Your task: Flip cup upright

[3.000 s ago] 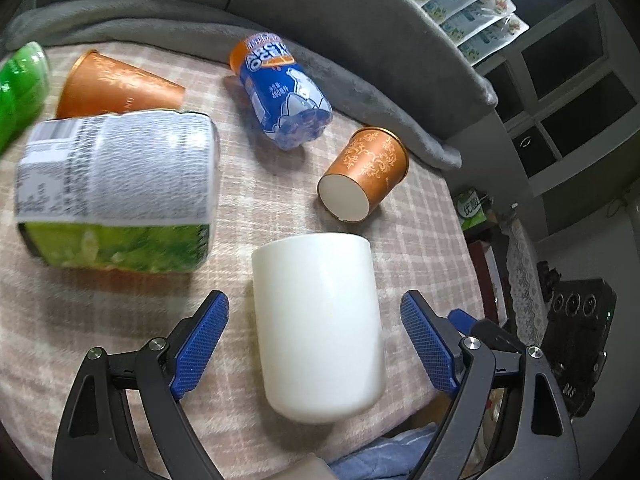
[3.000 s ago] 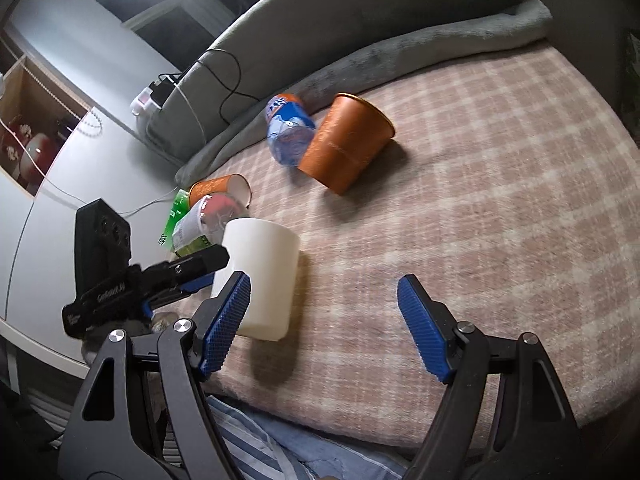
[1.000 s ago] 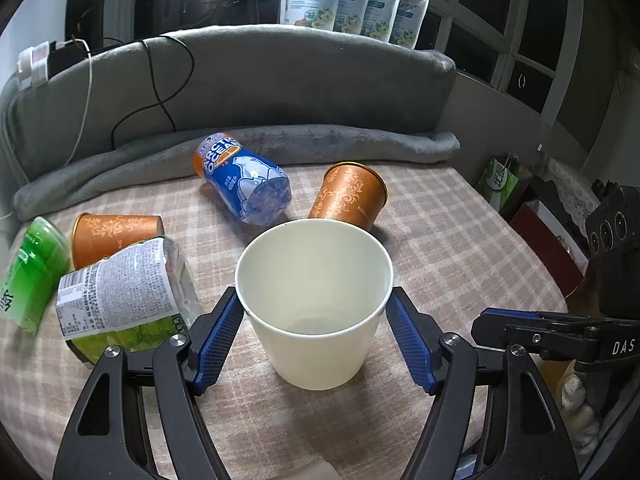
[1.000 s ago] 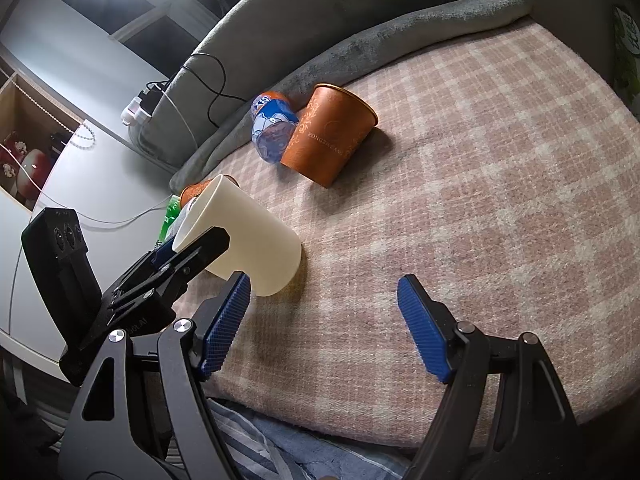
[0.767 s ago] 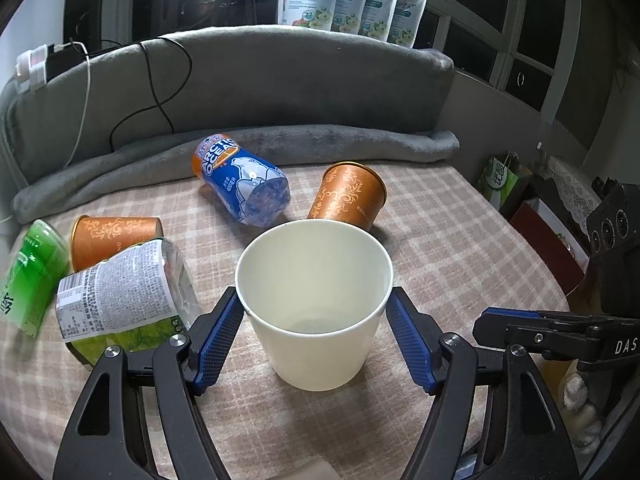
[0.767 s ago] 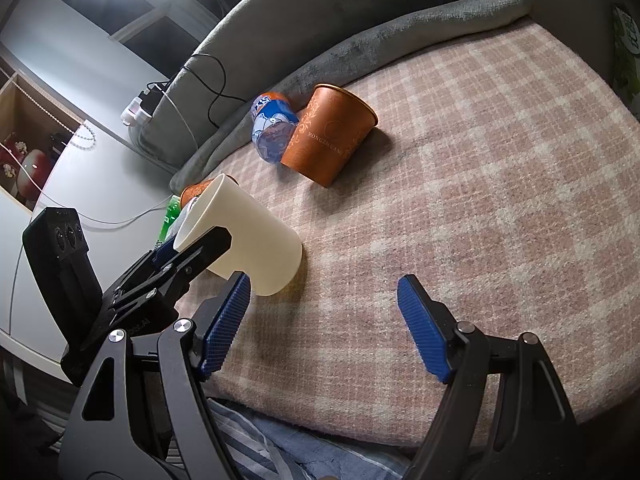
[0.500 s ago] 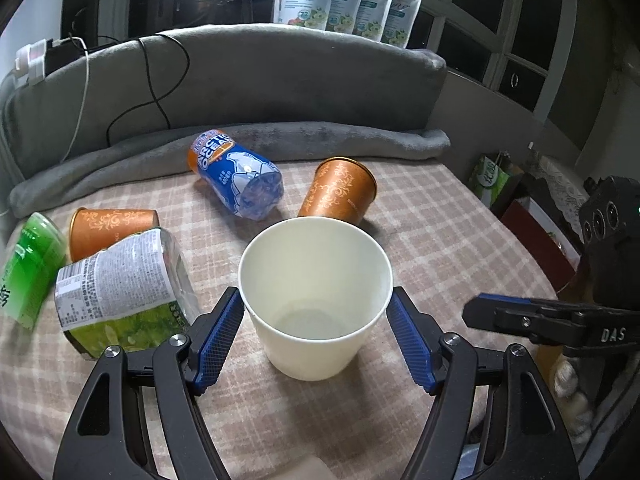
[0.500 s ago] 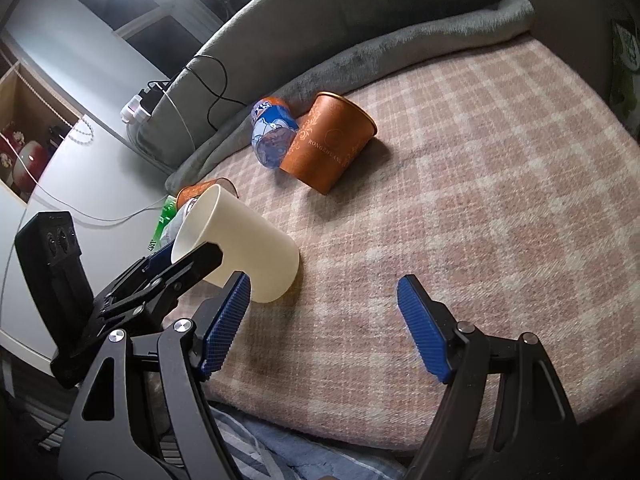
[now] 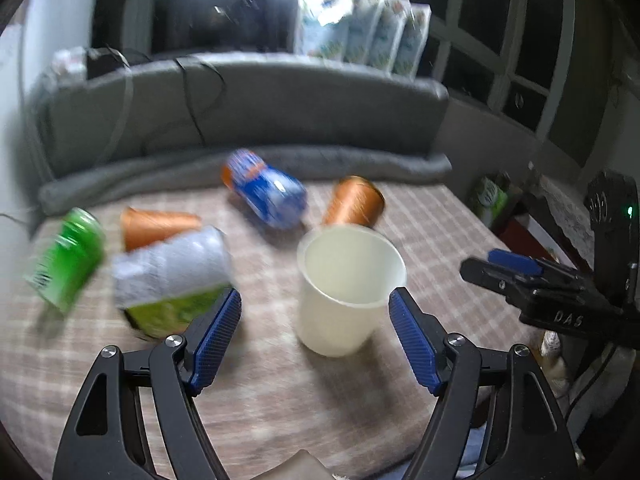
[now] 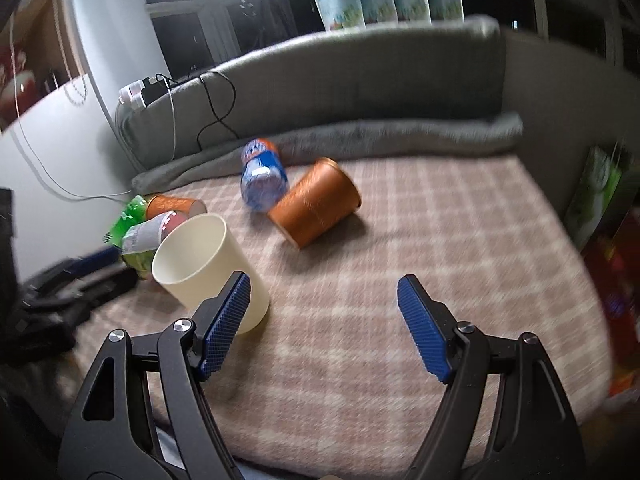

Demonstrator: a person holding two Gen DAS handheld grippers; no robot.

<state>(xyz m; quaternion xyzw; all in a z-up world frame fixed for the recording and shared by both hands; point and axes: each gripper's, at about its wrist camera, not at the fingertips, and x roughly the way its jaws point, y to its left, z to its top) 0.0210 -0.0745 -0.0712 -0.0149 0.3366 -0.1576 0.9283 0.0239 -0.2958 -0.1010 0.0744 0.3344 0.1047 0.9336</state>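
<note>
Cream paper cup stands mouth-up on the checked pink-and-cream blanket, right of centre in the left wrist view and at lower left in the right wrist view, where it looks tilted. Largest in the room, a grey padded backrest curves across the upper half of both frames, with a rolled grey throw along its foot and black cables hanging over it. The left gripper points level across the blanket, jaws spread wide; the cup sits just inside the right-hand blue pad, free of both. The right gripper also has its jaws wide, closing on nothing, the cup just beyond its left pad. Bare blanket fills the centre and right of the right wrist view up to its curved edge. Toppled things crowd the left and middle: a green-labelled tub, a blue bottle, two orange cups, and a green bottle. Pouches hang at top centre.
</note>
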